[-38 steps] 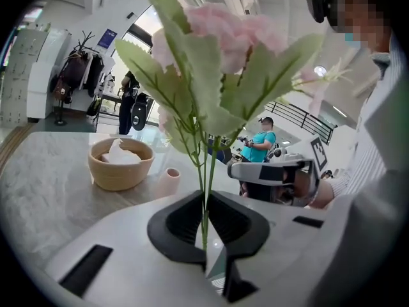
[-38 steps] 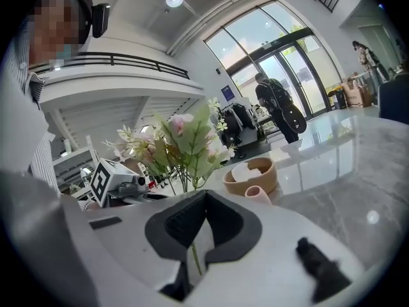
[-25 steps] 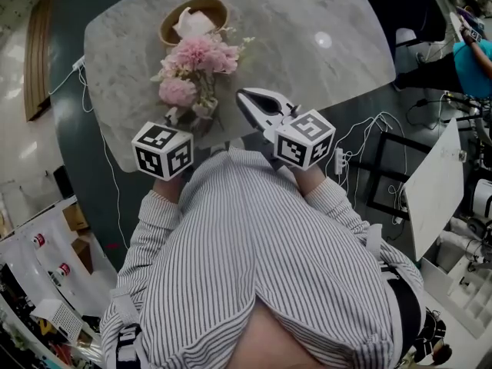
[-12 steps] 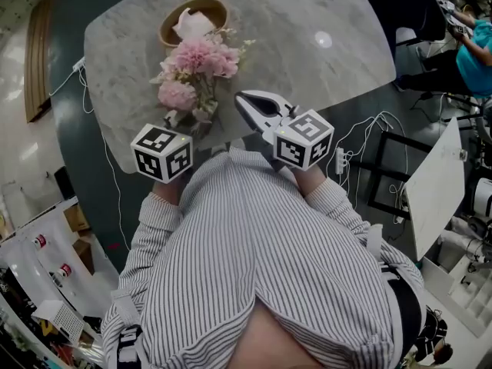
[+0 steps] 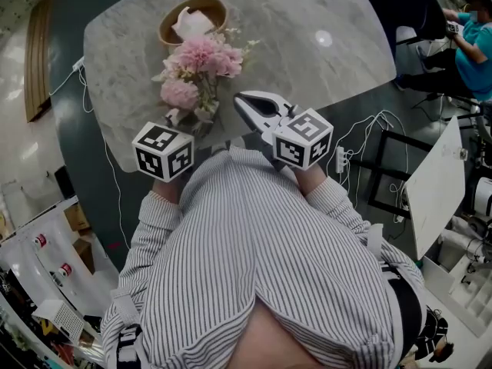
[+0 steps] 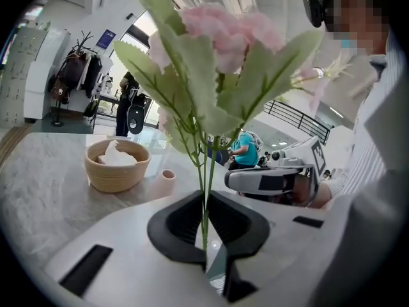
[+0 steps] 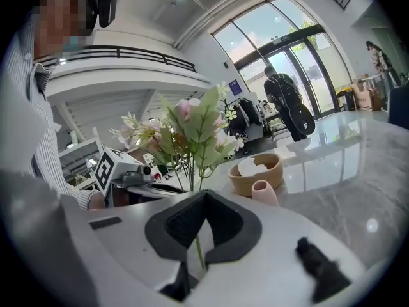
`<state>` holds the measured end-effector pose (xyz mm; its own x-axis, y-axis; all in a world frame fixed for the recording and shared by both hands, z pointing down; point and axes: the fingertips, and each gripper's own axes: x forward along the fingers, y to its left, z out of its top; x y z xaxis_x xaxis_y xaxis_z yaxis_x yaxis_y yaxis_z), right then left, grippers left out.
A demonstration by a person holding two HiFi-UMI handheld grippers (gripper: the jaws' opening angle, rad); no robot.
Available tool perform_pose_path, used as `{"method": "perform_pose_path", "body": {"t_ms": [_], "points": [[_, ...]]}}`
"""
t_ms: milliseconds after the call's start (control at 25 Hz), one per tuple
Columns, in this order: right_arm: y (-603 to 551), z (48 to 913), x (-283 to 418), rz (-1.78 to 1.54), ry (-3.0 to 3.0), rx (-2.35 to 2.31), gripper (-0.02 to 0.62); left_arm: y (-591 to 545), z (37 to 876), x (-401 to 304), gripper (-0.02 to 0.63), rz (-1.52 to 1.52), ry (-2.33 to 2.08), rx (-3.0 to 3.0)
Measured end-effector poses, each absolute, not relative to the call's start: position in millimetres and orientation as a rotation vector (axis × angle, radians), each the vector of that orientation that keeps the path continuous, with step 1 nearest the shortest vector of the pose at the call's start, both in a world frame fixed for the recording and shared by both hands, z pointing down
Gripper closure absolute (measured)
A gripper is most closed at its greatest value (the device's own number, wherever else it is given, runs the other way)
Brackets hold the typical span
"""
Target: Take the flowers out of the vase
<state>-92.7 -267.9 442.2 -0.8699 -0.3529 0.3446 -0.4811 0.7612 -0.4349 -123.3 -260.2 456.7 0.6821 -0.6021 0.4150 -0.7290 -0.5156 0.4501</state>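
Observation:
Both grippers hold artificial pink flowers above the marble table (image 5: 323, 21). In the left gripper view my left gripper (image 6: 205, 203) is shut on thin green stems (image 6: 206, 171), with pink blooms and leaves (image 6: 223, 37) rising above the jaws. My right gripper (image 7: 203, 204) is shut on a single green stem (image 7: 199, 251) that carries a leafy pink flower (image 7: 195, 123). A small pink vase (image 7: 262, 192) stands on the table beside the bowl, apart from both grippers. From the head view the flowers (image 5: 198, 60) lie between the left gripper (image 5: 174, 120) and the right gripper (image 5: 247, 102); the vase is hidden there.
A tan bowl (image 5: 194, 18) holding white tissue sits at the far side of the table, next to the vase. Cables hang off the table's left and right edges. People and chairs are in the background.

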Motion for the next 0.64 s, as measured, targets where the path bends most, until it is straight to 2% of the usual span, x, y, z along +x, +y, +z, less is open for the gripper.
{"method": "perform_pose_path", "body": {"t_ms": [640], "points": [[-256,448,-92,0.757,-2.697,0.571,0.580,-254,462,-113,0.571,0.314,-0.978,2.299]]}}
